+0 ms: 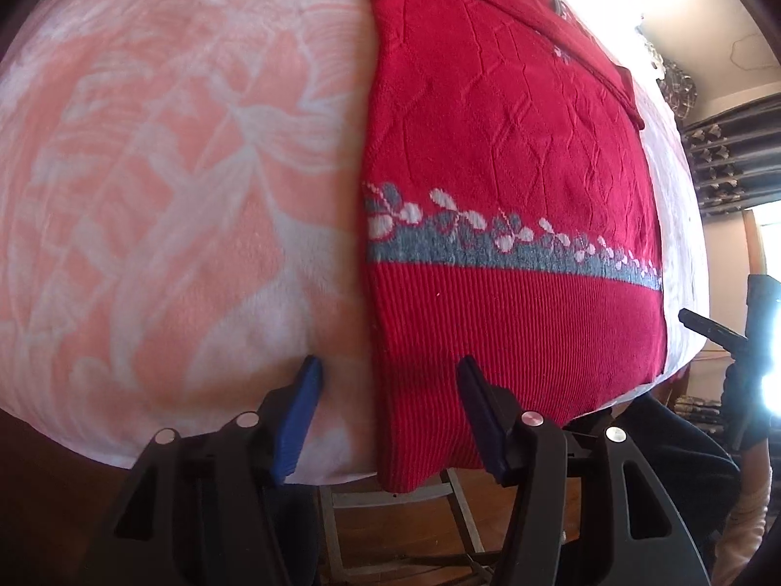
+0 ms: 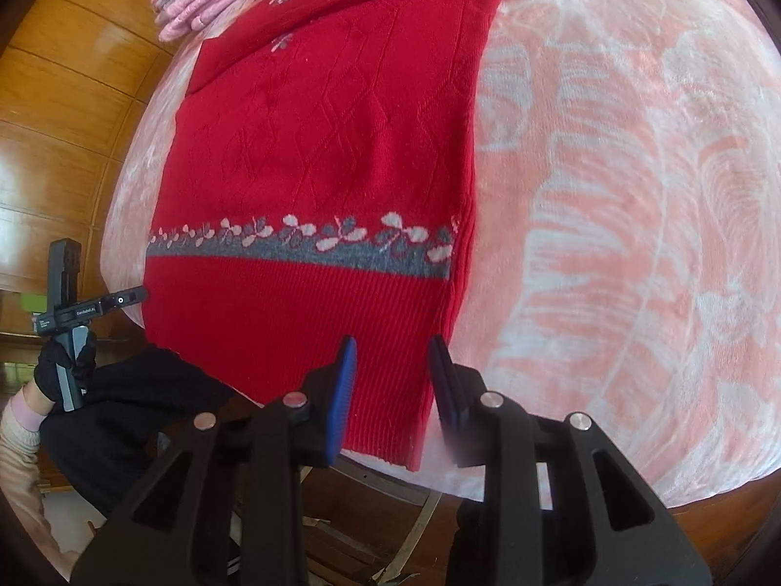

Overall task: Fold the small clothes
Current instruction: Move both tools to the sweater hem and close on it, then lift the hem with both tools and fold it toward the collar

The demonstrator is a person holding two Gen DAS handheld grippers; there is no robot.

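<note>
Both wrist cameras are looking forward and down from the near edge of the worktop (image 1: 146, 195), close in; the left is facing the red sweater's (image 1: 512, 171) left hem corner, the right its right; both are sharing the sweater.

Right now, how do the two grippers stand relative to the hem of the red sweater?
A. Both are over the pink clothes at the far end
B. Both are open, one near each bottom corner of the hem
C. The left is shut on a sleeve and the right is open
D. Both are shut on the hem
B: the left gripper and the right gripper both show a clear gap between their blue pads, each at a bottom corner of the red sweater.
</note>
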